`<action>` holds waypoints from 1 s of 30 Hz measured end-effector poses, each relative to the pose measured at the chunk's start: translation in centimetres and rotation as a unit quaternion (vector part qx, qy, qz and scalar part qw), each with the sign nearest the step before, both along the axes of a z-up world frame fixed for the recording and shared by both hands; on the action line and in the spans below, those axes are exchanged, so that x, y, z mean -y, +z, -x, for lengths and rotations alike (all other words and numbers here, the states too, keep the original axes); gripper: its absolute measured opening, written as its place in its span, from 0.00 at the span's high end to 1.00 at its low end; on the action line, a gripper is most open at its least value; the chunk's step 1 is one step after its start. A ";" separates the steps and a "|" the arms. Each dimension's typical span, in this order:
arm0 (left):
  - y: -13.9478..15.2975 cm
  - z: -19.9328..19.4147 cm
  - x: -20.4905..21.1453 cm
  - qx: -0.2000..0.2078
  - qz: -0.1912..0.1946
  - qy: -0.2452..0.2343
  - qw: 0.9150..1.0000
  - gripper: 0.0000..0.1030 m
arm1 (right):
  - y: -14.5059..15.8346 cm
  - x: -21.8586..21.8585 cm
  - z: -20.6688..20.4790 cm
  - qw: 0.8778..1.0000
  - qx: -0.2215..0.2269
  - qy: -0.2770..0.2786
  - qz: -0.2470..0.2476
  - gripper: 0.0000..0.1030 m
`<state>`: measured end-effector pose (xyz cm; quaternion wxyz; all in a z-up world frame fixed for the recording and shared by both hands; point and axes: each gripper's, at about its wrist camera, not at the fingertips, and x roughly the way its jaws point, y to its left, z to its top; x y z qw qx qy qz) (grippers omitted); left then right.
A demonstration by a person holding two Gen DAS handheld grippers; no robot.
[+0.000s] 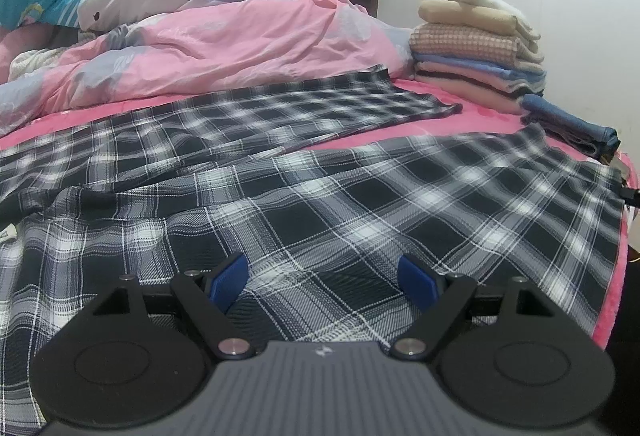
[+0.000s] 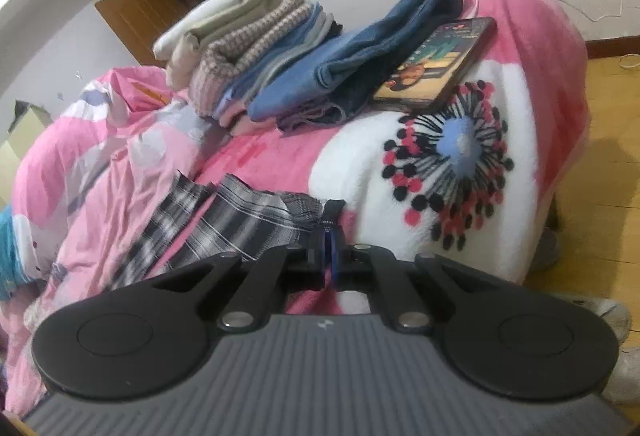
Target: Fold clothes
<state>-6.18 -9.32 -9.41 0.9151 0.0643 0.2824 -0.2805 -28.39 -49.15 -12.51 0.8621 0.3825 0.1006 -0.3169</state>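
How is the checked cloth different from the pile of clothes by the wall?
The checked cloth lies spread out flat over the bed; the pile of clothes is folded and stacked. The cloth is black and white; the pile is cream, blue, pink and beige. The right claw pinches the cloth's corner; nothing grips the pile. Both rest on the same pink bed.

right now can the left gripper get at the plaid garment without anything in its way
Probably yes. The left gripper hangs open right over the plaid garment, blue pads apart with only cloth between them, and nothing lies on that part of the fabric.
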 end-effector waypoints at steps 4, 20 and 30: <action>0.2 -0.1 -0.2 -0.006 0.002 -0.002 1.000 0.19 | 0.7 0.5 2.2 0.999 -0.005 -0.051 -0.003 1.00; 9.5 -7.5 13.4 0.035 -0.017 -0.134 0.990 0.21 | 1.4 -1.5 -6.1 0.975 -0.077 0.144 0.149 1.00; 4.0 -11.8 30.4 -0.004 -0.091 -0.302 0.949 0.47 | -0.4 -0.5 -4.8 0.977 -0.034 0.154 0.143 1.00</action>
